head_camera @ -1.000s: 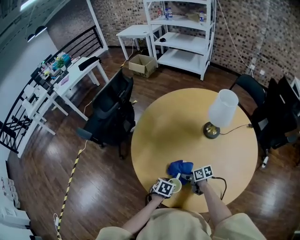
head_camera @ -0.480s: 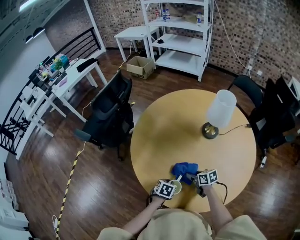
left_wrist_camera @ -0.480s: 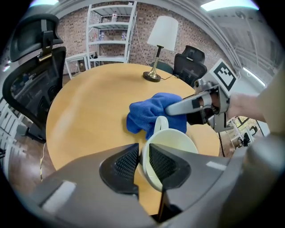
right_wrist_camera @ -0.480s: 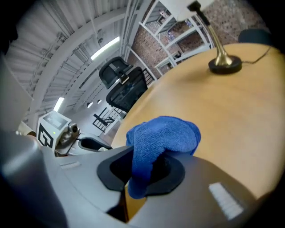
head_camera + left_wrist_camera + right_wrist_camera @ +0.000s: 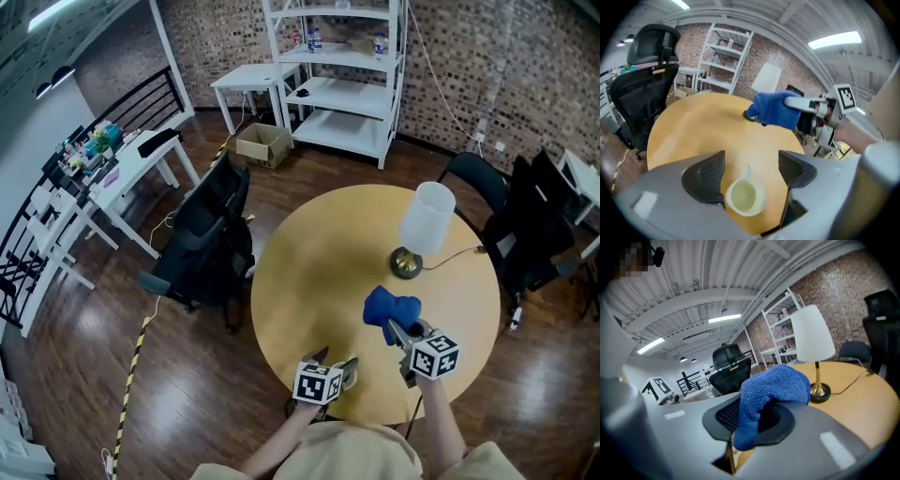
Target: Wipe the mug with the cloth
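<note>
One mug between just-opened left fingers — left gripper view only.

Pale mug stands upright by the counter's near edge; blue cloth droops, pinched in the right tool.

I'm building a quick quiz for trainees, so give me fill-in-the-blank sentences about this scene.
The right hand-held gripper is shut on the blue ___. The mug stands on the round ___. The lamp has a ___ shade.
Missing: cloth; table; white.
</note>
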A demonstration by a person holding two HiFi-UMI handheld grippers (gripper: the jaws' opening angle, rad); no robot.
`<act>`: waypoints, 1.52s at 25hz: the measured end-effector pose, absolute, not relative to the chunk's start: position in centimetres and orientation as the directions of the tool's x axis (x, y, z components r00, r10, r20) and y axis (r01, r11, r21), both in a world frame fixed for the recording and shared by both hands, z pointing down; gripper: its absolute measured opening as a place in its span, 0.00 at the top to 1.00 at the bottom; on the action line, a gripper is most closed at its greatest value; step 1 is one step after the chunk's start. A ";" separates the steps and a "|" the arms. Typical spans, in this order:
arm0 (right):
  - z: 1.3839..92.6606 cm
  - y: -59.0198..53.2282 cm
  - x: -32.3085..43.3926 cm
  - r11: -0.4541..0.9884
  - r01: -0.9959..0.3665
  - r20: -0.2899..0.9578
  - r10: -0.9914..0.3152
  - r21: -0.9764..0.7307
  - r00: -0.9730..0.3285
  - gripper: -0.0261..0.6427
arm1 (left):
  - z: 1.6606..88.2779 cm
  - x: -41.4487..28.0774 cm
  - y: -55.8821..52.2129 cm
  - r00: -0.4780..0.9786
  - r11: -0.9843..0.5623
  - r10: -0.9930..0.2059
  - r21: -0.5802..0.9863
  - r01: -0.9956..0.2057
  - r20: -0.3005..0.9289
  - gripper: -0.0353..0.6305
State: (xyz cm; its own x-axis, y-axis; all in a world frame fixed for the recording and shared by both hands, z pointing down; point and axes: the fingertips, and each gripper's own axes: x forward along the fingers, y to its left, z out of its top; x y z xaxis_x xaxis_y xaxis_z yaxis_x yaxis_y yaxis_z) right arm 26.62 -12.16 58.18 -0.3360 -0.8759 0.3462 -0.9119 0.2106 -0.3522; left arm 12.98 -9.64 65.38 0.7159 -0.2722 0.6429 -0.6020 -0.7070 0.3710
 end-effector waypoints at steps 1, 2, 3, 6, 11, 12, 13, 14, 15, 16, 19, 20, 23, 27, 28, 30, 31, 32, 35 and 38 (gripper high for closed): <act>56.5 -12.4 26.7 0.201 -0.922 0.319 -0.896 -0.331 -0.310 0.88 | 63.1 13.5 -10.9 0.743 -0.708 -0.307 0.379 -0.596 0.595 0.42; 54.7 -12.5 26.8 0.190 -0.931 0.290 -0.914 -0.311 -0.283 0.88 | 60.8 13.9 -12.2 0.763 -0.715 -0.344 0.374 -0.591 0.547 0.42; 52.9 -12.5 26.9 0.177 -0.940 0.260 -0.931 -0.291 -0.255 0.88 | 58.6 14.1 -13.5 0.774 -0.726 -0.388 0.352 -0.591 0.500 0.42; 47.8 -12.3 27.4 0.119 -0.973 0.171 -0.973 -0.198 -0.154 0.88 | 52.4 13.7 -17.2 0.762 -0.752 -0.538 0.201 -0.627 0.361 0.43; 41.6 -11.2 27.9 -0.017 -1.000 0.055 -0.998 0.004 0.018 0.88 | 44.1 11.8 -20.8 0.710 -0.715 -0.690 0.023 -0.699 0.143 0.46; 40.8 -10.9 28.0 -0.040 -0.999 0.038 -0.998 0.025 0.041 0.88 | 42.9 11.5 -21.0 0.702 -0.706 -0.703 0.001 -0.708 0.114 0.47; 40.1 -10.4 28.0 -0.061 -0.997 0.023 -0.998 0.037 0.062 0.88 | 42.0 11.3 -21.1 0.697 -0.701 -0.711 -0.019 -0.713 0.094 0.47; 39.6 -10.0 28.0 -0.080 -0.996 0.012 -0.997 0.041 0.081 0.88 | 41.3 11.2 -21.1 0.695 -0.699 -0.715 -0.033 -0.715 0.083 0.47; 39.3 -9.5 28.0 -0.097 -0.994 0.005 -0.995 0.041 0.097 0.88 | 40.8 11.1 -20.9 0.696 -0.700 -0.713 -0.038 -0.713 0.077 0.47; 39.1 -9.1 27.9 -0.108 -0.993 0.005 -0.994 0.038 0.108 0.88 | 40.4 11.1 -20.7 0.701 -0.704 -0.710 -0.032 -0.710 0.072 0.47; 39.0 -8.3 27.4 -0.111 -0.993 0.013 -0.994 0.037 0.111 0.88 | 39.8 11.4 -20.0 0.723 -0.722 -0.689 0.037 -0.691 0.054 0.49; 38.9 -8.2 27.2 -0.110 -0.993 0.013 -0.994 0.039 0.111 0.88 | 39.6 11.6 -19.8 0.730 -0.727 -0.682 0.056 -0.684 0.049 0.49; 39.2 -8.1 26.6 -0.114 -0.993 0.019 -0.993 0.041 0.115 0.88 | 39.6 11.9 -19.3 0.739 -0.737 -0.672 0.051 -0.674 0.045 0.50; 39.6 -7.9 26.1 -0.110 -0.993 0.028 -0.993 0.035 0.111 0.88 | 39.9 11.6 -18.6 0.740 -0.739 -0.671 0.037 -0.672 0.051 0.50; 39.6 -7.8 25.9 -0.106 -0.994 0.026 -0.994 0.036 0.107 0.88 | 40.0 11.4 -18.5 0.738 -0.737 -0.672 0.047 -0.674 0.054 0.51; 39.6 -7.6 25.7 -0.099 -0.994 0.023 -0.995 0.039 0.100 0.88 | 40.4 11.1 -18.2 0.735 -0.733 -0.675 0.066 -0.678 0.061 0.51; 39.6 -7.5 25.7 -0.100 -0.994 0.022 -0.995 0.040 0.101 0.88 | 40.5 11.0 -18.1 0.733 -0.730 -0.677 0.069 -0.680 0.064 0.51; 39.6 -7.5 25.8 -0.104 -0.994 0.021 -0.994 0.040 0.105 0.88 | 40.5 10.9 -18.1 0.731 -0.728 -0.679 0.066 -0.682 0.064 0.51; 39.7 -7.2 26.3 -0.120 -0.992 0.020 -0.992 0.032 0.121 0.88 | 40.2 10.9 -18.1 0.724 -0.722 -0.688 0.046 -0.690 0.058 0.52; 40.0 -6.7 26.4 -0.118 -0.993 0.023 -0.993 0.032 0.119 0.88 | 40.4 11.1 -17.7 0.720 -0.719 -0.691 0.039 -0.694 0.064 0.53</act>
State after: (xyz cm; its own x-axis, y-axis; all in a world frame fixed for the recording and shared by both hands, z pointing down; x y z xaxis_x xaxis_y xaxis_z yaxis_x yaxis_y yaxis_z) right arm 26.44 -6.74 39.99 0.1185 -0.9927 0.0235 -0.9925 -0.1178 0.0317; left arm 11.08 -17.70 40.39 0.7200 -0.6910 0.0639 -0.6937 -0.7192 0.0388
